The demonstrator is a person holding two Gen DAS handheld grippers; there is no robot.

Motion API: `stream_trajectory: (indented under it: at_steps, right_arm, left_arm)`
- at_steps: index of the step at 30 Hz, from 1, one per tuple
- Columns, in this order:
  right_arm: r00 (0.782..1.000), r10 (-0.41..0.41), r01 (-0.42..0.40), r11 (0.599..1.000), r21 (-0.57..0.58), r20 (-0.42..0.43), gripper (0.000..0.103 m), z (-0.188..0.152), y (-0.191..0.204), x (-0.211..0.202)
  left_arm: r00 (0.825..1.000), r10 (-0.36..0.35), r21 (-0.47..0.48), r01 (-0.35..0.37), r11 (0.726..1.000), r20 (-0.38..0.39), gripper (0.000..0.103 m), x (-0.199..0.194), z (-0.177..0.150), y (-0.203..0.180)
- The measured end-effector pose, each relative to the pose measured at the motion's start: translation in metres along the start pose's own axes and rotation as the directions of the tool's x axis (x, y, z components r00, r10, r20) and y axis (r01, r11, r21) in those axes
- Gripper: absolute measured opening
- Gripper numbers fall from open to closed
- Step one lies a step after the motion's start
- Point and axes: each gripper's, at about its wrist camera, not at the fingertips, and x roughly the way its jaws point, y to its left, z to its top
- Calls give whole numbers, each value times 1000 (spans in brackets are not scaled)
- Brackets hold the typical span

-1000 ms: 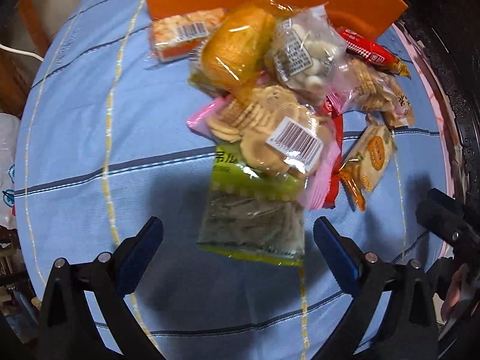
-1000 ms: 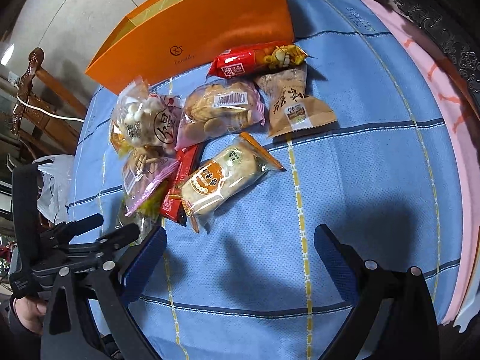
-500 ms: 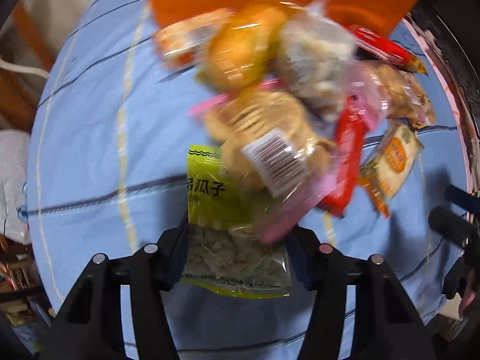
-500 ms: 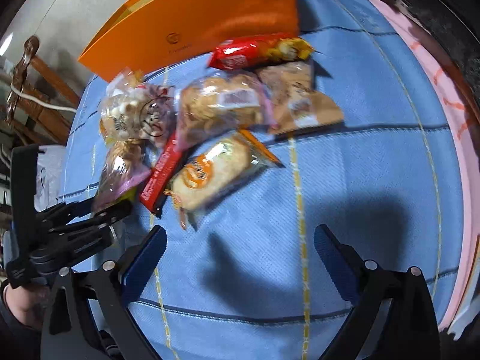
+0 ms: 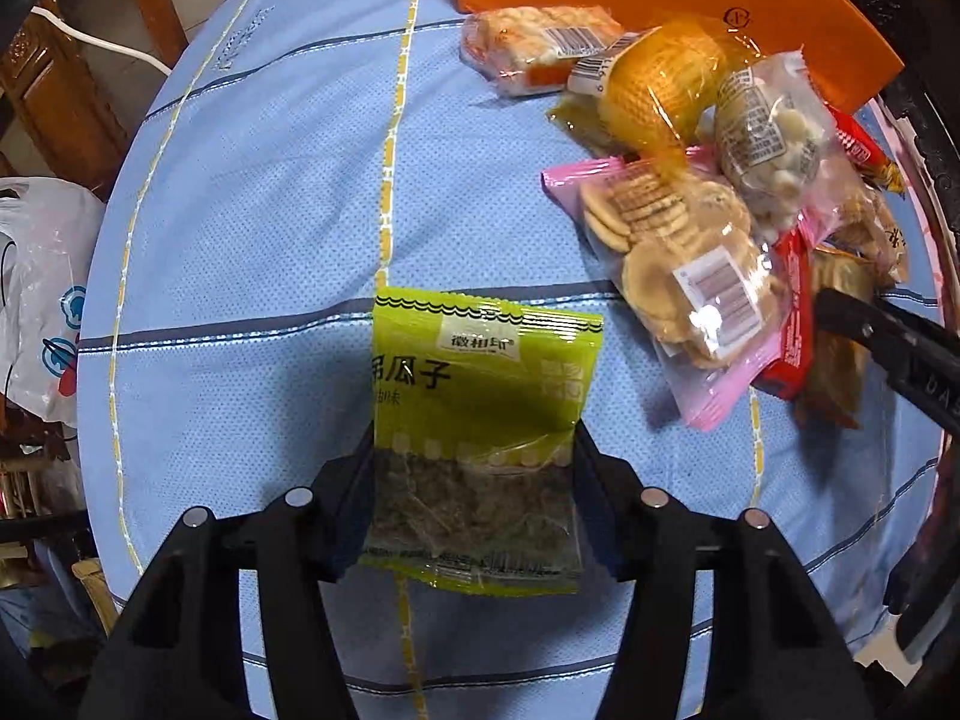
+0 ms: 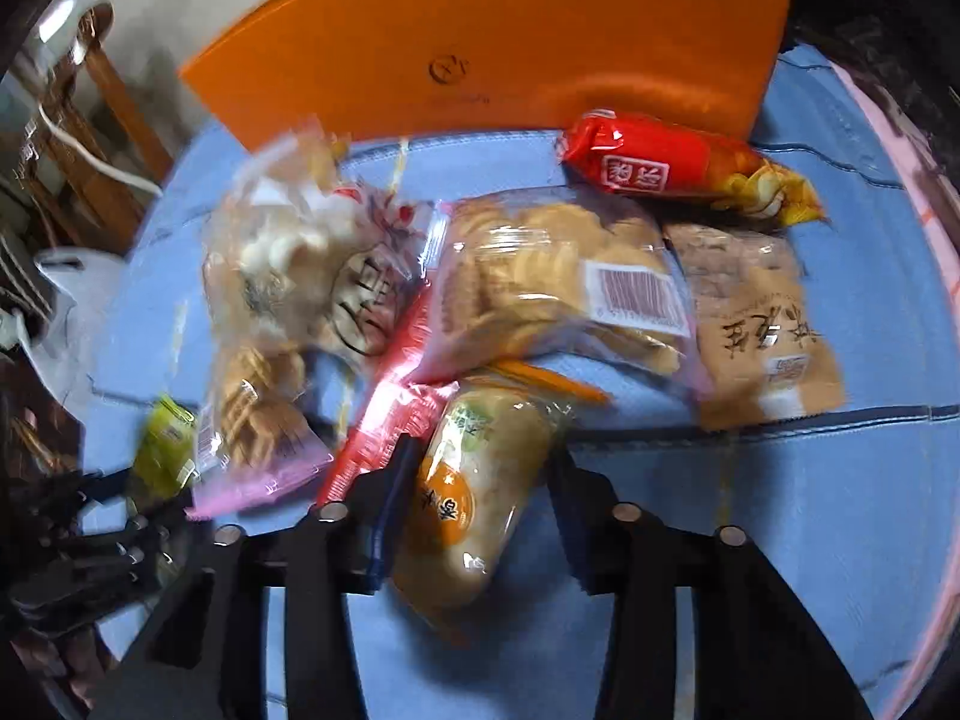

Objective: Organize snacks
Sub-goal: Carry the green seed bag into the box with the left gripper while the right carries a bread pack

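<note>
A green seed packet (image 5: 486,372) hangs lifted a little off the blue tablecloth (image 5: 252,240), and my left gripper (image 5: 474,450) is shut on its lower, clear half. In the right wrist view my right gripper (image 6: 483,456) is closing: its jaws stand either side of a tan cake packet with an orange round label (image 6: 462,510) and pinch its sides. That packet lies at the near edge of the snack pile. The right gripper's finger (image 5: 888,348) shows at the right of the left wrist view.
The pile holds a pink bag of round biscuits (image 5: 678,264), a clear bag of white sweets (image 5: 774,138), a yellow bun (image 5: 666,84), a red tube pack (image 6: 666,162) and a brown packet (image 6: 762,324). An orange box (image 6: 510,30) stands behind. A white plastic bag (image 5: 42,300) hangs left.
My left gripper closed on the green packet and pulled it left, out from under the biscuit bag. My right gripper moved up to the pile and closed around the cake packet.
</note>
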Motion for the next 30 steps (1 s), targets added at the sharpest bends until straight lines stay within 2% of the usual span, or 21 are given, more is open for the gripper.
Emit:
stream_trajectory:
  at_steps: [3,10,15,21,26,30]
  right_arm:
    - [999,31,-31,999,21,-10,37,-11,-11,-10]
    - [996,80,-81,994,78,28,37,-35,-35,-44]
    - [990,105,-113,990,82,93,37,-30,-51,-64]
    - [973,116,-129,990,51,201,37,3,-54,-100]
    - [942,107,-129,990,49,318,37,49,-60,-131]
    - [915,99,-132,990,57,390,37,90,-74,-150]
  left_arm:
    - [1000,-5,0,5,1000,-2,57,-1,-6,5]
    - [999,-46,-3,46,999,0,57,-9,5,10]
    - [995,-74,-2,74,997,65,56,-38,11,14]
    - [979,-106,10,106,994,174,57,-86,35,18]
    - [951,-127,28,124,992,280,57,-124,82,9]
    - [933,-128,31,124,992,337,57,-149,128,2]
